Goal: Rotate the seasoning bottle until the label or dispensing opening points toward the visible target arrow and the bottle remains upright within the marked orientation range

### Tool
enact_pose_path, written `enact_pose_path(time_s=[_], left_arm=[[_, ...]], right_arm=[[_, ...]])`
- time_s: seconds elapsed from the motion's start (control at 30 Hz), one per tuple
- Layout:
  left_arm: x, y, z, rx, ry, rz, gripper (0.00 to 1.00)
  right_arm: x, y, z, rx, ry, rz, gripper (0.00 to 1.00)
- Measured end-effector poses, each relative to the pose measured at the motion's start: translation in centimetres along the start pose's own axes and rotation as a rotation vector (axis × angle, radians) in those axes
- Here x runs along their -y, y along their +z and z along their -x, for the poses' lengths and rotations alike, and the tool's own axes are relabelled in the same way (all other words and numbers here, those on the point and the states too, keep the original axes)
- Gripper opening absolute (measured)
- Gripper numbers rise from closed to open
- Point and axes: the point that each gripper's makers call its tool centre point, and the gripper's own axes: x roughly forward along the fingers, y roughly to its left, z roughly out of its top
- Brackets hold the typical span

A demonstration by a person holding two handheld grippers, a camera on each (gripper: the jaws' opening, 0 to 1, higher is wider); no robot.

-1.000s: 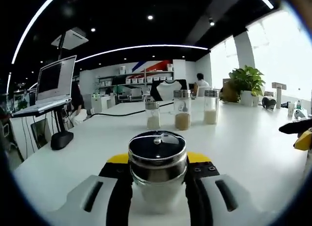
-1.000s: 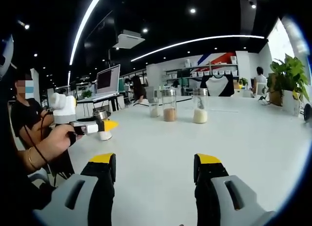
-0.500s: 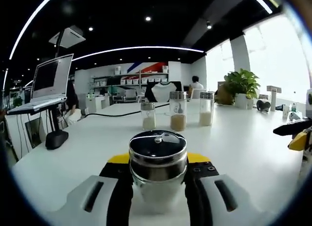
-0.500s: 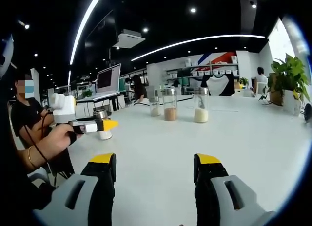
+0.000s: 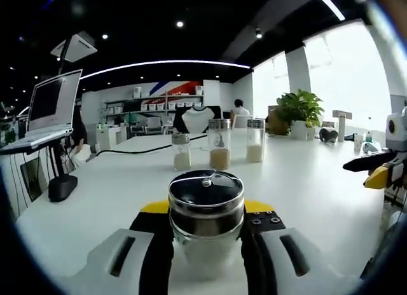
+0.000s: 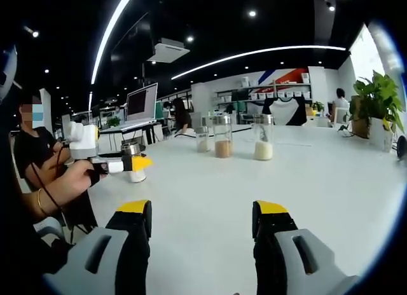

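A glass seasoning bottle (image 5: 205, 209) with a shiny metal lid stands upright on the white table (image 5: 305, 180), and my left gripper (image 5: 205, 234) is shut on its body. In the right gripper view the same bottle (image 6: 133, 161) sits small at the left, held by the left gripper (image 6: 130, 163) in a person's hand. My right gripper (image 6: 202, 228) stands open over bare table with nothing between its jaws. Its yellow tip (image 5: 381, 175) enters the left gripper view from the right. I see no arrow mark.
Three more seasoning bottles (image 5: 219, 152) stand in a row farther back on the table, also seen as bottles (image 6: 232, 139). A laptop on a stand (image 5: 44, 110) is at the far left, a potted plant (image 5: 296, 110) at the far right.
The left gripper view has swung: the far bottles and laptop slid left while the held bottle stays fixed between the jaws. The right gripper view is nearly unchanged.
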Motion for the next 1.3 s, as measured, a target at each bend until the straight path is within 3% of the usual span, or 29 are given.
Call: enact_pose_path(time_s=[0.23, 0.3, 0.33, 0.37, 0.53, 0.57, 0.63, 0.7, 0.77, 0.83, 0.93, 1.1, 1.2, 1.3], left_arm=[[0.2, 0.0, -0.2, -0.013, -0.082, -0.009, 0.41], [0.3, 0.1, -0.2, -0.009, -0.117, -0.016, 0.41], [0.9, 0.1, -0.1, -0.017, -0.168, -0.046, 0.41], [0.7, 0.2, -0.1, -0.011, -0.159, -0.032, 0.41], [1.3, 0.4, 0.1, 0.000, -0.232, -0.018, 0.41], [1.6, 0.5, 0.3, 0.003, -0.262, 0.024, 0.41], [1.6, 0.5, 0.6, -0.002, -0.285, -0.067, 0.41], [1.9, 0.6, 0.8, -0.002, -0.314, -0.093, 0.41], [2.4, 1.0, 1.1, 0.023, -0.386, -0.048, 0.41], [2.2, 1.1, 1.2, 0.015, -0.384, -0.064, 0.41], [2.2, 0.6, 1.1, -0.031, -0.392, -0.157, 0.41], [2.8, 1.0, 1.4, 0.009, -0.478, -0.084, 0.41], [3.2, 0.9, 1.5, 0.016, -0.546, -0.087, 0.41], [3.1, 0.8, 1.4, 0.003, -0.559, -0.076, 0.41]], right_arm=[[-0.2, -0.1, 0.0, -0.004, 0.006, 0.003, 0.64], [-0.1, 0.0, 0.1, -0.002, 0.000, 0.004, 0.64], [0.0, 0.0, 0.2, -0.001, -0.001, 0.005, 0.64], [0.0, 0.0, 0.2, -0.001, -0.003, 0.006, 0.64], [0.3, -0.3, 0.2, -0.012, -0.014, 0.007, 0.63], [0.3, -0.2, 0.2, -0.010, -0.013, 0.005, 0.63], [0.1, -0.1, 0.1, -0.008, -0.008, 0.008, 0.63], [0.1, -0.1, 0.1, -0.008, -0.007, 0.010, 0.63], [0.0, 0.0, 0.0, -0.007, -0.003, 0.009, 0.63], [-0.1, 0.1, -0.1, -0.005, 0.004, 0.018, 0.62], [-0.3, 0.2, -0.1, 0.000, 0.013, 0.019, 0.60], [-0.3, -0.1, -0.2, -0.007, 0.008, 0.016, 0.60], [-0.3, -0.1, -0.2, -0.009, 0.011, 0.017, 0.59], [-0.3, 0.0, -0.1, -0.009, 0.012, 0.020, 0.59]])
